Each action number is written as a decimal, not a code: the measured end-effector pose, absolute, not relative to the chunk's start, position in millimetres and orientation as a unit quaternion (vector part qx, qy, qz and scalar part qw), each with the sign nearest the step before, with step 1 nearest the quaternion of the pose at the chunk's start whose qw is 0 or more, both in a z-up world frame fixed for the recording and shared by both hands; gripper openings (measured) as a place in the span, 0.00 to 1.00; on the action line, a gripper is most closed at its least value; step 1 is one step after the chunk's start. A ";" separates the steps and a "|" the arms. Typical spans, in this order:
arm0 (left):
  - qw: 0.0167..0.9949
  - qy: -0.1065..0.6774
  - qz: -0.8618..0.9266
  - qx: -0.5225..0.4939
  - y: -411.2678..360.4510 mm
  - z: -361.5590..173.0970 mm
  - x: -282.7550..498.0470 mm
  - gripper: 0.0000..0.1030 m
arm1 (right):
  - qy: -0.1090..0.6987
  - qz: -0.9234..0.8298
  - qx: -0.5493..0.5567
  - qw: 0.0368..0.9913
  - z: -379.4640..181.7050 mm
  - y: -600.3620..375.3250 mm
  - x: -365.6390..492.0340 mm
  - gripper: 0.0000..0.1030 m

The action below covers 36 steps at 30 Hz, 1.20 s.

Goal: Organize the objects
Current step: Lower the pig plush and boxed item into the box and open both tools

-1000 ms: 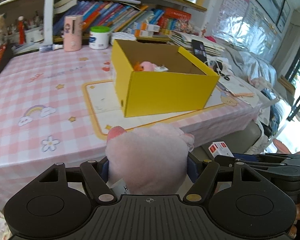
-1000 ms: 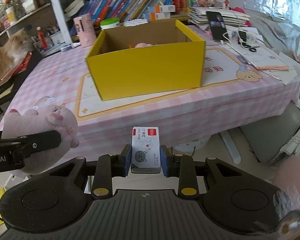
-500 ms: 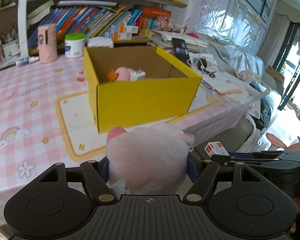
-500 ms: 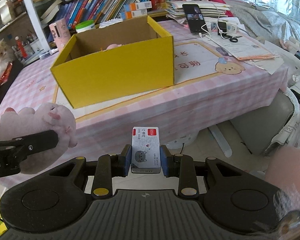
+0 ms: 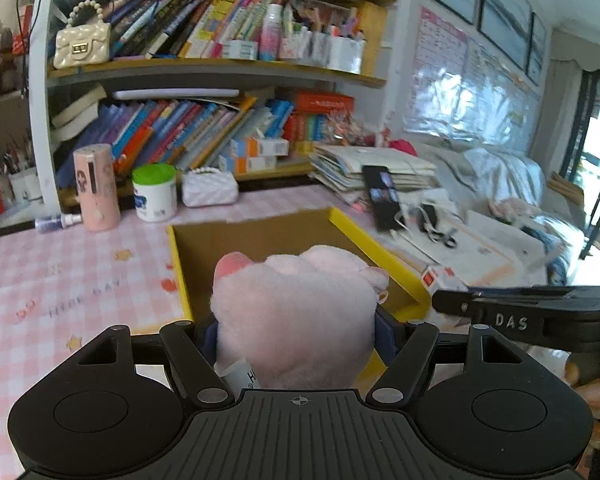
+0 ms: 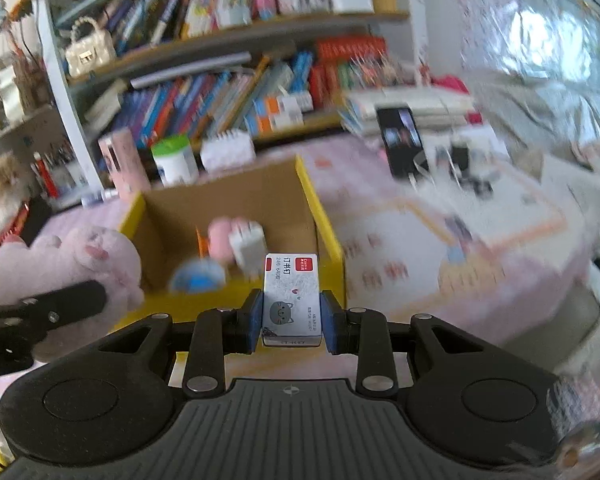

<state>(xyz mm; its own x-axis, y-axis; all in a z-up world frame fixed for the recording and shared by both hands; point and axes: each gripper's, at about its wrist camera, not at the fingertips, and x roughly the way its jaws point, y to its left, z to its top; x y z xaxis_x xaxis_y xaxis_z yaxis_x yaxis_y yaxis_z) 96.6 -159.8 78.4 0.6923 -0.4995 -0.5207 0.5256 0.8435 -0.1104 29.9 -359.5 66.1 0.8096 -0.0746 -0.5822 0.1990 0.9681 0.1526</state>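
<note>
My left gripper is shut on a pink plush toy and holds it over the near edge of the open yellow cardboard box. The toy also shows in the right wrist view. My right gripper is shut on a small grey staples box with a cat picture, held just over the front wall of the yellow box. Inside the box lie a pink toy, a white block and a blue round thing. The right gripper with its small box shows in the left wrist view.
The box stands on a pink checked tablecloth. Behind it are a pink cylinder, a green-lidded jar, a white pouch and bookshelves. A phone, papers and cables lie to the right. A cat sits far left.
Both grippers have moved forward and up, from below the table edge to over the yellow box, each still holding its object. The box's contents now show from above.
</note>
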 end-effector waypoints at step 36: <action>0.940 0.291 -0.178 0.015 -192.1 46.4 174.4 0.77 | 0.383 0.077 0.005 0.920 16.2 -384.3 214.3 0.27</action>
<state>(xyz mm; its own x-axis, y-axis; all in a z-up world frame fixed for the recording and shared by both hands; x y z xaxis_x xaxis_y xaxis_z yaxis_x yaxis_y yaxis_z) 174.4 -192.1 46.4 0.7679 -0.3255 -0.5517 0.3427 0.9364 -0.0754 214.3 -384.3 16.2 0.6944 0.1458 -0.7047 -0.1379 0.9881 0.0685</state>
